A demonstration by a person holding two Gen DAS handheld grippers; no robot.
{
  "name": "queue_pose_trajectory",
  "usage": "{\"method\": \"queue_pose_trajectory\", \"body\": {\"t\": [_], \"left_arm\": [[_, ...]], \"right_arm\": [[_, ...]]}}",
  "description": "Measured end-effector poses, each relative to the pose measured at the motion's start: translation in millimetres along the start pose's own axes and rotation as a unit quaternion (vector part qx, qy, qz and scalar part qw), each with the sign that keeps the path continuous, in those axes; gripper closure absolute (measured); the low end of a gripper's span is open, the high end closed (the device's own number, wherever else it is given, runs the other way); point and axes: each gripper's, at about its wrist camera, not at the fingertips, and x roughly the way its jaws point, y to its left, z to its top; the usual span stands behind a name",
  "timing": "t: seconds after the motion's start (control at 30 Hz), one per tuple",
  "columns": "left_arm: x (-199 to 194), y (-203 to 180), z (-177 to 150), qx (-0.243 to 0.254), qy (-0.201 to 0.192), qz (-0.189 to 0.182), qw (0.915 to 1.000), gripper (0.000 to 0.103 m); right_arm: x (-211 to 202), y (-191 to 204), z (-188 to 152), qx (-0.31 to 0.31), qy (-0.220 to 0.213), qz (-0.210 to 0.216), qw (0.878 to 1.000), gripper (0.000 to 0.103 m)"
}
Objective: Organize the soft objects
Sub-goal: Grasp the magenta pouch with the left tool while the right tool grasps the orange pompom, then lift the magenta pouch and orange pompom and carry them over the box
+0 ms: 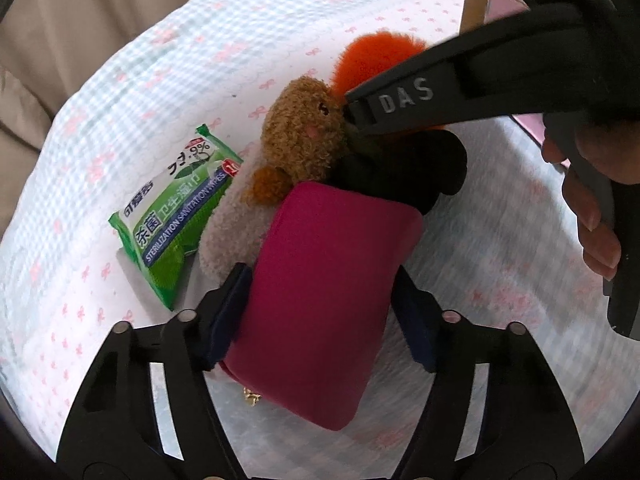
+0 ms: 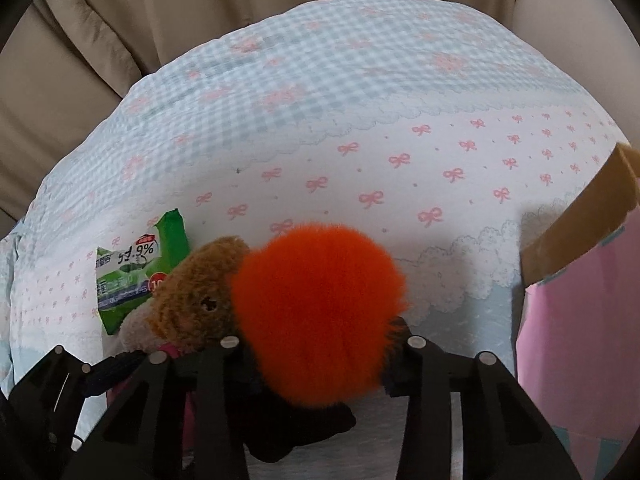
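Pouch [image 1: 320, 304] in magenta fabric lies on the bow-print bedsheet [image 1: 120, 80] between the pads of the left gripper [image 1: 320, 304], which press its two long sides. The right gripper [image 2: 316, 344] is clenched on an orange pompom [image 2: 320, 312] that touches a brown plush toy [image 1: 304, 136] and a black soft item [image 1: 408, 172]. A green wipes packet [image 1: 180, 208] lies just beside the plush, and a pink paper bag [image 2: 580, 340] stands near.
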Motion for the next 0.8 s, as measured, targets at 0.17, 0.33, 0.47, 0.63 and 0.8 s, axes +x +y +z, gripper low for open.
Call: {"method": "queue_pose_trajectory", "body": {"t": [0.17, 0.33, 0.47, 0.63, 0.8], "left_arm": [[-8, 6, 1, -0.012, -0.002, -0.009, 0.9999, 0.054], [-17, 17, 2, -0.046, -0.001, -0.02, 0.9988, 0.064], [-35, 19, 3, -0.058, -0.015, -0.019, 0.998, 0.065], [-72, 28, 11, -0.083, -0.032, -0.018, 0.9959, 0.066], [-127, 30, 18, -0.112, -0.051, -0.013, 0.9923, 0.066]], "right_arm": [[-11, 0, 0, -0.003, -0.014, -0.003, 1.0, 0.068], [-27, -2, 3, 0.001, -0.026, -0.003, 1.0, 0.068], [-50, -3, 5, 0.006, -0.039, -0.003, 0.999, 0.068], [-89, -4, 9, 0.015, -0.059, -0.001, 0.998, 0.068], [-144, -1, 13, 0.025, -0.084, 0.002, 0.996, 0.068]]}}
